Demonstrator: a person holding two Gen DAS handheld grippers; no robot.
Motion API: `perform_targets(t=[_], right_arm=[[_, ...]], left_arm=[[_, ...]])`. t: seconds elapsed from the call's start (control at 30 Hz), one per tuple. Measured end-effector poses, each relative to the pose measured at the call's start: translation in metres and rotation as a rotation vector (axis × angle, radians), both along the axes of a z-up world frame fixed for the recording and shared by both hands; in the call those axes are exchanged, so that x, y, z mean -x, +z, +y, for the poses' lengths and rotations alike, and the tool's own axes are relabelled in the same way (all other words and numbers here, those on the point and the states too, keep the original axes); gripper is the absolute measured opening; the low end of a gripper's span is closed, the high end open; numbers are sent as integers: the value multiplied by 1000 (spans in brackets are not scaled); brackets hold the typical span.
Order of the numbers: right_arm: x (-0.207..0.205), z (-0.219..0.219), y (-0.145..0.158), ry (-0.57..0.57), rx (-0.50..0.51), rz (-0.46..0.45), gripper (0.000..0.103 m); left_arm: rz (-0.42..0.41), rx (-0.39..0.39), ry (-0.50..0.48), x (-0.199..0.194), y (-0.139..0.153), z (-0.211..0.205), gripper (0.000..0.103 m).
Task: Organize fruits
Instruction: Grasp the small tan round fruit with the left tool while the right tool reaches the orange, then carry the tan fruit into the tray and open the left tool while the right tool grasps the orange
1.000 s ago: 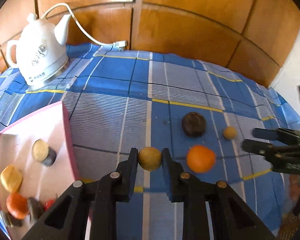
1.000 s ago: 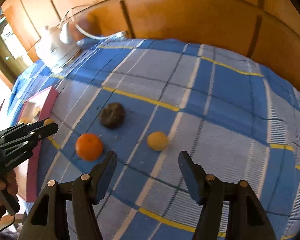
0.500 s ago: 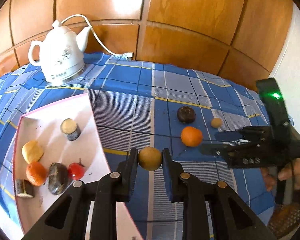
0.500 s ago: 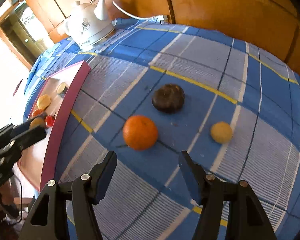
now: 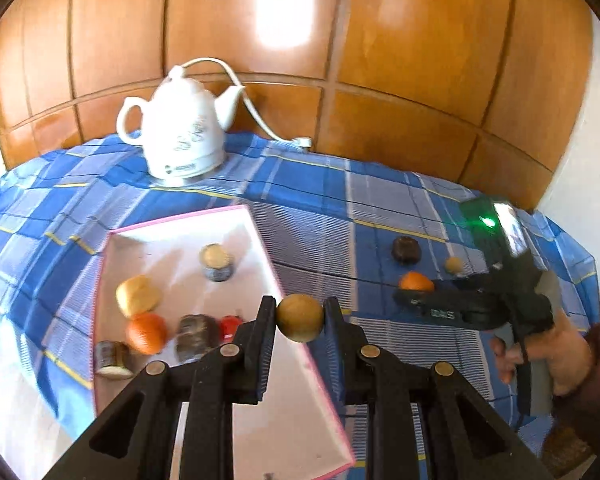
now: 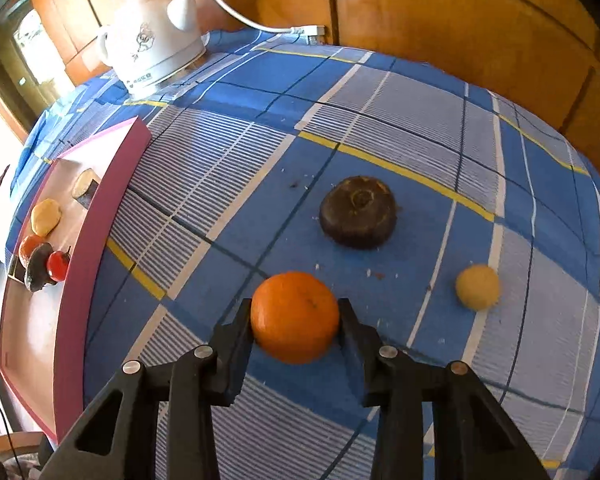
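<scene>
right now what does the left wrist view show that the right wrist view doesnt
Only the left wrist view shows the left gripper shut on a tan round fruit above the pink tray's edge, plus the person's hand.

Only the right wrist view shows the right gripper closing around the orange.

Both show the white kettle, the dark fruit and the small yellow fruit.

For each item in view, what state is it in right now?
Left gripper: shut on the tan ball, above the tray's edge.
Right gripper: closing around the orange, which sits on the cloth.
Dark brown fruit: loose on the tablecloth.
Small yellow fruit: loose on the cloth.
Pink tray: several pieces inside.
Kettle: upright, on its base.
</scene>
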State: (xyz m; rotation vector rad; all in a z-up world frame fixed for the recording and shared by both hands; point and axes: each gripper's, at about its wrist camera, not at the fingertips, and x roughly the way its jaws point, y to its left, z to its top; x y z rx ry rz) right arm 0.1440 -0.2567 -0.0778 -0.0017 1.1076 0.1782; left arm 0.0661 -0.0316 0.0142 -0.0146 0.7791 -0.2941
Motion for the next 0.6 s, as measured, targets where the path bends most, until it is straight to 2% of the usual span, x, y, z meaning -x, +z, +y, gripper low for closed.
perform_targets(t=[0.27, 0.6], right_arm=[[20, -16, 1, -70, -115, -46, 40], [29, -18, -5, -79, -146, -135, 41]], left_arm=[[-40, -32, 81, 14, 3, 31, 24], [-59, -39, 104, 27, 3, 42, 24]])
